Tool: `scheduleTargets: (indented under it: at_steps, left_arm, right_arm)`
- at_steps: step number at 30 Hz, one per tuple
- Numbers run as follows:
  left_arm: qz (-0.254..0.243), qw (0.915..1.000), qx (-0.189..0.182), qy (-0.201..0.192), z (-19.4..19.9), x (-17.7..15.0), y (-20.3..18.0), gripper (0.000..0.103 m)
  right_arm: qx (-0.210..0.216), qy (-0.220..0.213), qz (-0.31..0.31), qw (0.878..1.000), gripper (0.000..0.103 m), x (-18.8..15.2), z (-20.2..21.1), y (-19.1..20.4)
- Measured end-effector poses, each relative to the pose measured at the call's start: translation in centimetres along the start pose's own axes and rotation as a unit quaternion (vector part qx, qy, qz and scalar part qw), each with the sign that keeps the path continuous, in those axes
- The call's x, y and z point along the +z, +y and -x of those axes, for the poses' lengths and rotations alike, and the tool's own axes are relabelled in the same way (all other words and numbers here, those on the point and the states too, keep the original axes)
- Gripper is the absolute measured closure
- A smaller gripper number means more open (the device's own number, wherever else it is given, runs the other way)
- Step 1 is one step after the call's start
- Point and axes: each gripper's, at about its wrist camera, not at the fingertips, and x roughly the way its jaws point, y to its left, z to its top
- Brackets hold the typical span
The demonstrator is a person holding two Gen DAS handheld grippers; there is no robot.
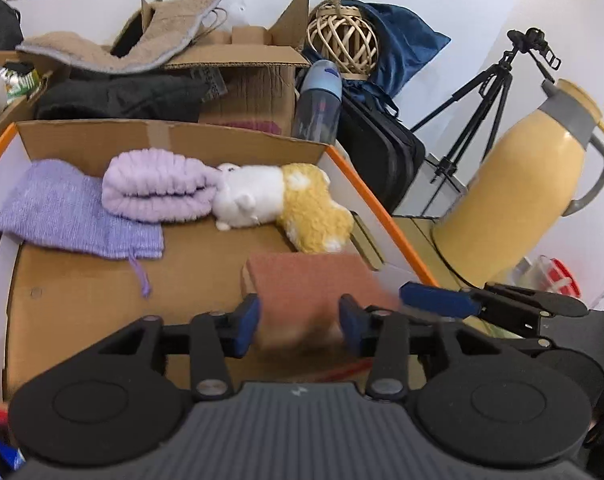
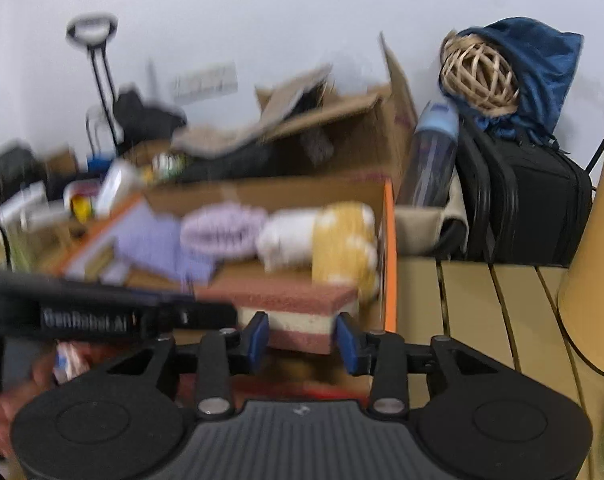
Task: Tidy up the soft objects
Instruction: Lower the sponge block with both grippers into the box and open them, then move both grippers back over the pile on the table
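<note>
Layered sponge [image 2: 298, 312] sits at the near right corner of the cardboard box [image 1: 102, 136], at 6 o'clock of the plush toy [image 1: 286, 204] and purple towel roll [image 1: 158, 184]. Left gripper [image 1: 300, 326] and right gripper [image 2: 302, 340] each stand part-open astride it; whether the pads still press cannot be told. Risk: the sponge, overhanging the orange-edged rim [image 2: 389, 260], may tip out toward the tabletop [image 2: 482, 300].

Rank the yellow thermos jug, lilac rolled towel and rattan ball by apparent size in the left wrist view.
1. yellow thermos jug, though it sits nearer the camera
2. lilac rolled towel
3. rattan ball, farthest back, so it may look smaller than it is
</note>
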Motion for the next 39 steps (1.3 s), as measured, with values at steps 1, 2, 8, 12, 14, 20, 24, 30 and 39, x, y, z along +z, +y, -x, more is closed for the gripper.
scheduleTargets:
  at_steps: [1,2,8,12,14,20,24,30,39]
  left_arm:
    - [-0.004,1.0,-0.002,-0.003,0.5,-0.1,-0.1,0.053]
    - [-0.005,0.9999,-0.002,-0.011,1.4,-0.1,-0.2,0.051]
    - [-0.016,0.9989,0.027,-0.035,6.9,1.4,-1.1,0.049]
    - [-0.032,0.9964,0.044,-0.065,12.7,1.8,-2.2,0.045]
    - [-0.043,0.9941,0.058,-0.081,15.6,1.2,-2.8,0.039]
    - [-0.091,0.9731,0.156,-0.143,23.9,-6.9,-4.6,0.024]
    - [-0.106,0.9599,0.176,-0.191,29.8,-15.6,-5.5,0.012]
    - [-0.098,0.9502,0.203,-0.215,36.2,-28.4,-7.0,0.002]
    - [-0.081,0.9467,0.218,-0.223,41.8,-35.7,-7.6,0.0]
  right_arm:
    - [-0.001,-0.003,0.006,1.0,0.05,0.0,0.6,0.2]
    - [-0.001,-0.011,0.005,1.0,0.044,0.0,1.5,0.3]
    - [0.001,-0.034,-0.036,0.999,0.043,2.3,5.4,-0.3]
    - [0.003,-0.058,-0.03,0.998,0.043,3.7,10.0,0.8]
    - [0.004,-0.068,-0.026,0.997,0.043,4.1,12.5,1.8]
    - [0.01,-0.104,-0.006,0.994,0.032,1.0,19.5,5.9]
    - [0.019,-0.121,0.012,0.992,0.026,-4.5,24.2,8.9]
    - [0.028,-0.141,0.038,0.989,0.019,-14.4,31.6,13.8]
    - [0.028,-0.125,0.017,0.992,0.01,-26.7,38.3,17.3]
